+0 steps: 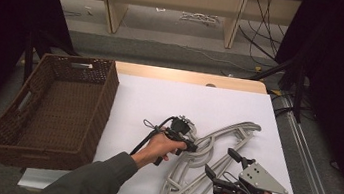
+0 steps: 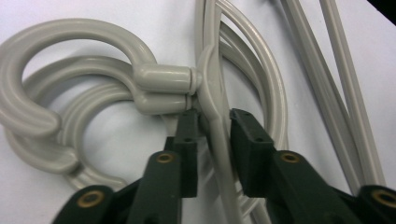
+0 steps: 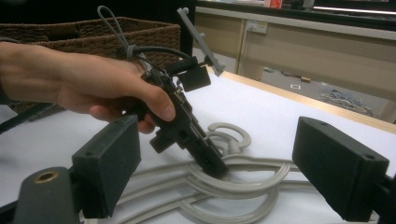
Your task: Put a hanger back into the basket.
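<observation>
A small heap of pale grey plastic clothes hangers (image 1: pixel 213 153), smooth and curved with round hooks, lies tangled on the white sheet (image 1: pixel 159 100) covering the table, right of centre and near the person's edge. The left gripper (image 1: pixel 192 146) comes down onto the pile just below the hooks; its two black jaws straddle one thin hanger arm (image 2: pixel 219 140) beside the stubby necks of the hooks, one pad touching it, the other just beside it, so the grip is nearly but not quite clenched. No earlier picture tells how they got there. The left hand (image 1: pixel 161 147) wraps the tool's handle, a black cable looping behind it. The right gripper (image 1: pixel 219 164), topped by a grey three-cornered plate, rests low at the table's near right with its jaws spread wide and nothing between them. A dark brown woven wicker basket (image 1: pixel 103 103), rectangular, sits at the table's left.
</observation>
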The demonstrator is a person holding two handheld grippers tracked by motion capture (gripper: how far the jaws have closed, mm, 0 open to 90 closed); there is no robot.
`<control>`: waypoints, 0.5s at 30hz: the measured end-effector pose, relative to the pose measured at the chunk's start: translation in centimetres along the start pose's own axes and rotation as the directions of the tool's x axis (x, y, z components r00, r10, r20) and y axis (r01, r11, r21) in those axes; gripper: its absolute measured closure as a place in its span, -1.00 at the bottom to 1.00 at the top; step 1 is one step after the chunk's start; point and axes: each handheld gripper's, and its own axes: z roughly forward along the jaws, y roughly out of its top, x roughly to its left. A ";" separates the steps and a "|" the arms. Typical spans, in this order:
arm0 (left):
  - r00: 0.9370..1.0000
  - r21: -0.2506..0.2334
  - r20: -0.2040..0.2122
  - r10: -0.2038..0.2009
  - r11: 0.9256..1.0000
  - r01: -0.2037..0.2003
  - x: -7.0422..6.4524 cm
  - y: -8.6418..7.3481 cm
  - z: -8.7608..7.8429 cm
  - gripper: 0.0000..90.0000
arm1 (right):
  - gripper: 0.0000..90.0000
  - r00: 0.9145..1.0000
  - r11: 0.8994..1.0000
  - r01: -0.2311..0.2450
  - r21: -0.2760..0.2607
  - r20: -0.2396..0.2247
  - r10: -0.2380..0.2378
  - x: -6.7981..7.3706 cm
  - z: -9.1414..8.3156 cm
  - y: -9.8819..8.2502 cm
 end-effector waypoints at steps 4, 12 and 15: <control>1.000 -0.017 0.009 -0.019 1.000 0.020 0.1 0.1 -0.1 0.70 | -0.64 1.000 1.000 0.019 -0.015 0.004 -0.019 -0.1 0.1 0.0; 0.995 -0.071 0.050 -0.092 0.993 0.095 0.5 0.3 -0.7 0.75 | -0.64 1.000 1.000 0.022 -0.013 0.006 -0.022 -0.1 0.0 0.0; 0.991 -0.125 0.072 -0.109 0.985 0.117 0.4 0.6 -1.2 0.78 | -0.64 1.000 1.000 -0.002 -0.007 -0.010 0.002 0.0 0.0 0.0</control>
